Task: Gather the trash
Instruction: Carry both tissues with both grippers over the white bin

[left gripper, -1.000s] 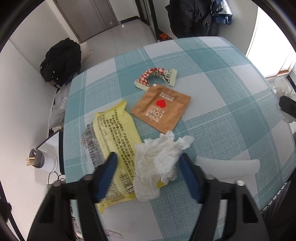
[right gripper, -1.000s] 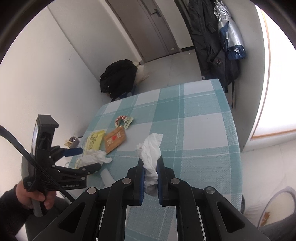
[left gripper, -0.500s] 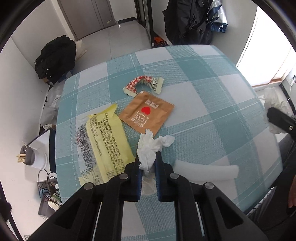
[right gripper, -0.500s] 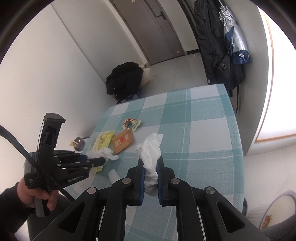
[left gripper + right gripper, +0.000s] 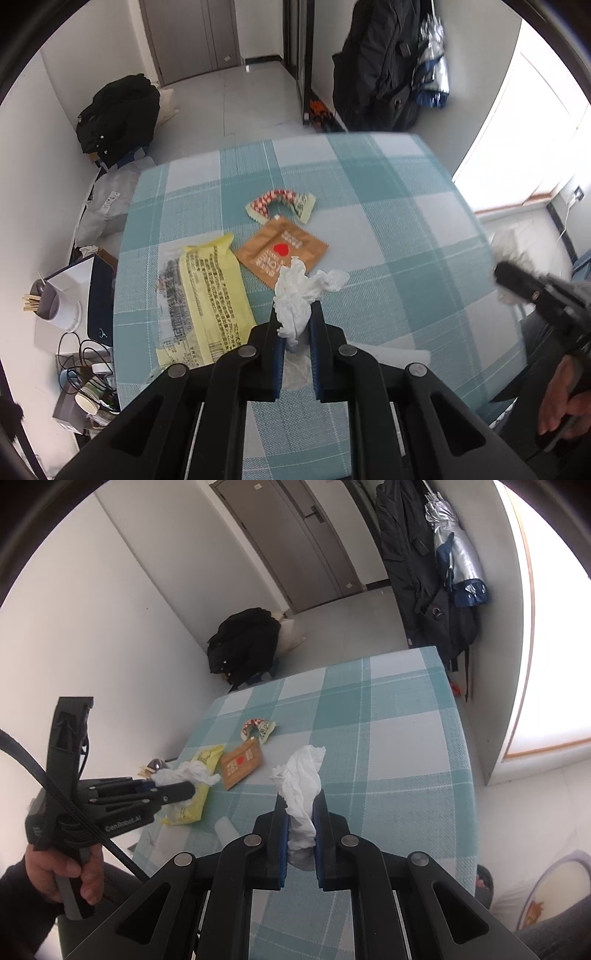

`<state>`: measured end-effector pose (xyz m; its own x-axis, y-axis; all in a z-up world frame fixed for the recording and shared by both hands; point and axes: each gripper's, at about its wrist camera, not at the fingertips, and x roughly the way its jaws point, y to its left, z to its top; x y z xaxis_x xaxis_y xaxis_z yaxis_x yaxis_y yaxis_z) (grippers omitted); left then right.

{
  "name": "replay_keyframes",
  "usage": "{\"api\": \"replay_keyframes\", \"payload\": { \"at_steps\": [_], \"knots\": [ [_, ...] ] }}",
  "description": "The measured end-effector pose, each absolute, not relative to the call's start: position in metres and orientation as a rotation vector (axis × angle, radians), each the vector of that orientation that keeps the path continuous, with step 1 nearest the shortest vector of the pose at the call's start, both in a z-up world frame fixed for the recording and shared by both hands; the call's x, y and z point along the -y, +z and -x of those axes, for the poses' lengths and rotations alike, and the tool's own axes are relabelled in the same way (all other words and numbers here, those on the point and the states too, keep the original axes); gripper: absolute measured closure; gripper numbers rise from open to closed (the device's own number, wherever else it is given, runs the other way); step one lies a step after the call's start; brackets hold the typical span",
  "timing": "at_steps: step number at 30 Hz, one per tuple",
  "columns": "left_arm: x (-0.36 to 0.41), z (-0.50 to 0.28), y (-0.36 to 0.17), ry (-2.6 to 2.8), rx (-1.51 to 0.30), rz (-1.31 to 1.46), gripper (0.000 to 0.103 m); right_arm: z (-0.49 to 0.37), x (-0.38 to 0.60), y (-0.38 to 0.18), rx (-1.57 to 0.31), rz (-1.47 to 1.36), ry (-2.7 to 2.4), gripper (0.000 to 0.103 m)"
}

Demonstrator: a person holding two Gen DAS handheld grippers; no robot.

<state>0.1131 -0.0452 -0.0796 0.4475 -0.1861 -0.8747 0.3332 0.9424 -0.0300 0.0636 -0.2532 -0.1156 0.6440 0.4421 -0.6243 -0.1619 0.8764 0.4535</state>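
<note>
Jaws clamped on tissues (image 5: 295,299) (both)

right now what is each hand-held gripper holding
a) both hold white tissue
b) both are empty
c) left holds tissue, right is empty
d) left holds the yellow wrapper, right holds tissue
a: the left hand-held gripper is shut on a crumpled white tissue, and the right hand-held gripper is shut on another tissue, while the yellow wrapper lies on the table.

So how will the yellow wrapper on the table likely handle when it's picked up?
The yellow wrapper looks like thin, creased film, so probably floppy and light. It lies flat on the tablecloth, so the hand-held gripper may struggle to catch an edge.
</note>
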Motion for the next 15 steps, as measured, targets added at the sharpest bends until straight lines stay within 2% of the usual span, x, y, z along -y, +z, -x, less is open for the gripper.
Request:
{"api": "replay_keyframes", "payload": {
  "at_steps": [15],
  "knots": [
    [0.032,-0.098,-0.037,-0.37,-0.933,0.018,0.095,-0.041,0.239,-0.071,-0.717,-0.321,0.371,0.093]
  ]
}}
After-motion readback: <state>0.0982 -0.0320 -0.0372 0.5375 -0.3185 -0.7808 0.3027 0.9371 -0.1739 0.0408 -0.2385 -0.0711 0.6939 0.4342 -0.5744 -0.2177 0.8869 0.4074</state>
